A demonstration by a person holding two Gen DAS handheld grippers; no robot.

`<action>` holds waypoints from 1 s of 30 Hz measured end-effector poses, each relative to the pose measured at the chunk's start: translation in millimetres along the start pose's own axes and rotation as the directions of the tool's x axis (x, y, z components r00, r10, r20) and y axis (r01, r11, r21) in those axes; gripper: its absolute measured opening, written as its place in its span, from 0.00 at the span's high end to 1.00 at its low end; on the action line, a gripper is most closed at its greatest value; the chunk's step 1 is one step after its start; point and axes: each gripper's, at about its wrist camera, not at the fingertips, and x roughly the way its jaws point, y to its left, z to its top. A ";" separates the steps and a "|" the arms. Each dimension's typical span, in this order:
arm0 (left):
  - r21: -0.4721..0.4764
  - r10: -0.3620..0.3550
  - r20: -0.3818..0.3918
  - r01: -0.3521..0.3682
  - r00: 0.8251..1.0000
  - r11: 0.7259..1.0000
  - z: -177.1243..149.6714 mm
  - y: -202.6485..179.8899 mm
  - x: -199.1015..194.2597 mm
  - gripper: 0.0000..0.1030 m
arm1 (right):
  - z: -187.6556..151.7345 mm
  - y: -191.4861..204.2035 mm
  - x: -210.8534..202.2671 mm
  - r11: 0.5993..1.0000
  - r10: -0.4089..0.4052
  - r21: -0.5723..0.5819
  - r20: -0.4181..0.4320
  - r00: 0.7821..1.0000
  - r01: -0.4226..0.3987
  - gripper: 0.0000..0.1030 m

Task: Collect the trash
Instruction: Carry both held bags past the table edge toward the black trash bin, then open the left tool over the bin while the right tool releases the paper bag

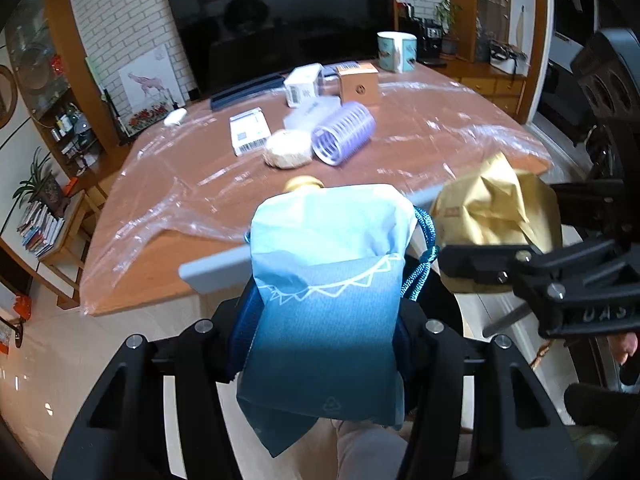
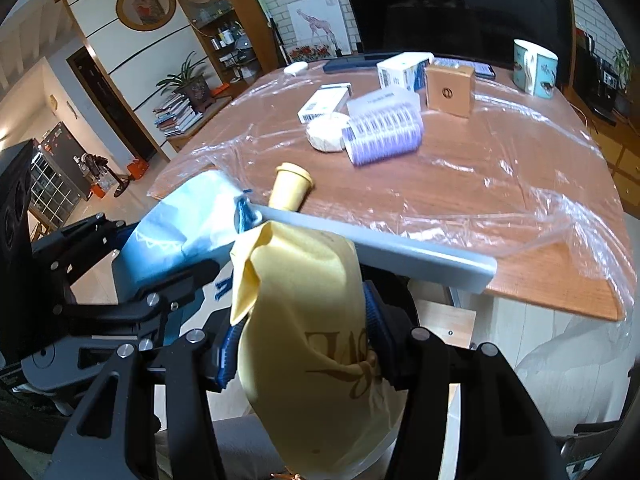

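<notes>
A blue paper bag [image 1: 324, 320] with a white zigzag pattern and blue cord handles stands between the blue pads of my left gripper [image 1: 326, 314], which is shut on it. My right gripper [image 2: 304, 340] is shut on a crumpled yellow paper bag [image 2: 308, 320] with gold lettering. The two grippers are side by side just off the near edge of the wooden table [image 2: 460, 184]. In the left wrist view the yellow bag [image 1: 496, 208] and the right gripper [image 1: 500, 236] appear on the right. In the right wrist view the blue bag [image 2: 180, 228] and the left gripper [image 2: 152, 248] appear on the left.
Clear plastic sheeting [image 1: 460, 132] covers the table. On it lie a purple ribbed roll [image 1: 342, 134], a round beige lump [image 1: 286, 148], white boxes [image 1: 248, 130], a brown box [image 1: 358, 82], a mug [image 1: 396, 50] and a small yellow cup [image 2: 290, 186]. A grey strip [image 2: 400, 252] runs along the near edge.
</notes>
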 end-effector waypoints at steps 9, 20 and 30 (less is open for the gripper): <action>0.012 -0.050 -0.057 0.051 0.997 0.999 -13.0 -8.0 15.2 0.45 | -9.9 -4.3 16.3 1.000 -0.024 0.016 -0.035 0.999 0.025 0.48; 0.015 -0.083 -0.115 0.085 0.990 0.996 -23.1 -13.7 35.5 0.45 | -17.2 -15.4 33.9 0.998 -0.039 0.050 -0.074 0.996 0.043 0.48; 0.026 -0.095 -0.169 0.100 0.981 0.995 -30.5 -16.4 57.7 0.45 | -22.3 -24.2 51.9 0.995 -0.058 0.080 -0.106 0.993 0.067 0.48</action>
